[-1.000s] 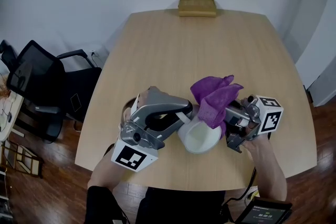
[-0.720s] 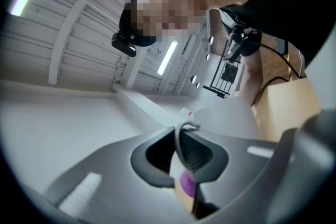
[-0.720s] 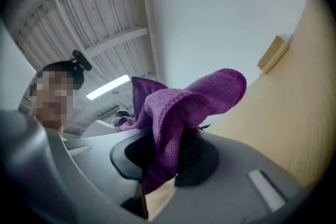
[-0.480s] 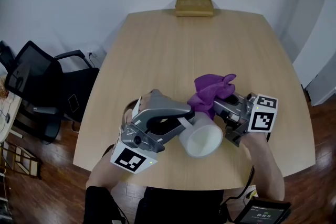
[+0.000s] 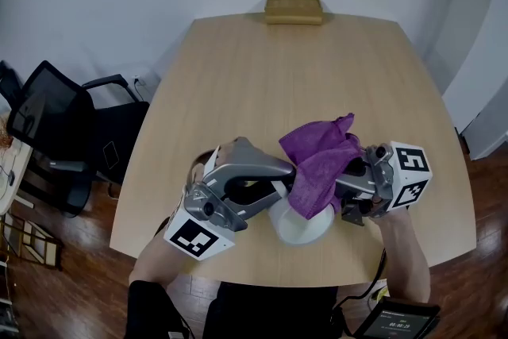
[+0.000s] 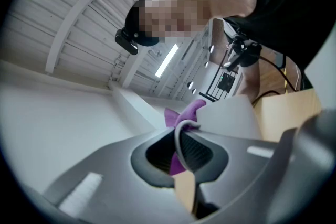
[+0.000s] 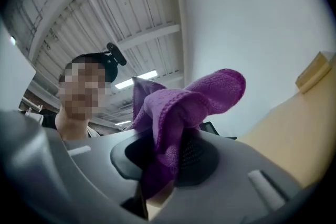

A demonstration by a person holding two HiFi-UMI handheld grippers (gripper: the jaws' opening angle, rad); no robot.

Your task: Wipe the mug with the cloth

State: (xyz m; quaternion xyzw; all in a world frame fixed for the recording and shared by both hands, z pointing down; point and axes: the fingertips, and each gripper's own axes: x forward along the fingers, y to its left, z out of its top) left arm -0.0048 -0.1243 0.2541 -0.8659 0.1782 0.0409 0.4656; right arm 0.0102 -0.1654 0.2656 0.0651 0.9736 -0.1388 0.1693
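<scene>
At the far left of the head view, a black office chair (image 5: 63, 131) stands on the floor beside the tabletop (image 5: 294, 75). Next comes the left gripper (image 5: 276, 185), reaching right toward the white mug (image 5: 302, 225), which is tilted over the near part of the tabletop. Only the left gripper view shows how it holds the mug: the jaws are closed on the thin loop of the handle, with the mug's white wall just beyond and a scrap of purple above it. From overhead we see the purple cloth (image 5: 317, 159) draped over the mug's upper side and touching it, so most of the mug is covered. At the right, the right gripper (image 5: 349, 175) points left into the cloth. Its own view shows the jaws clamped on a fold, with the rest bunched up above the pads. Only the head view shows cloth and mug meeting.
</scene>
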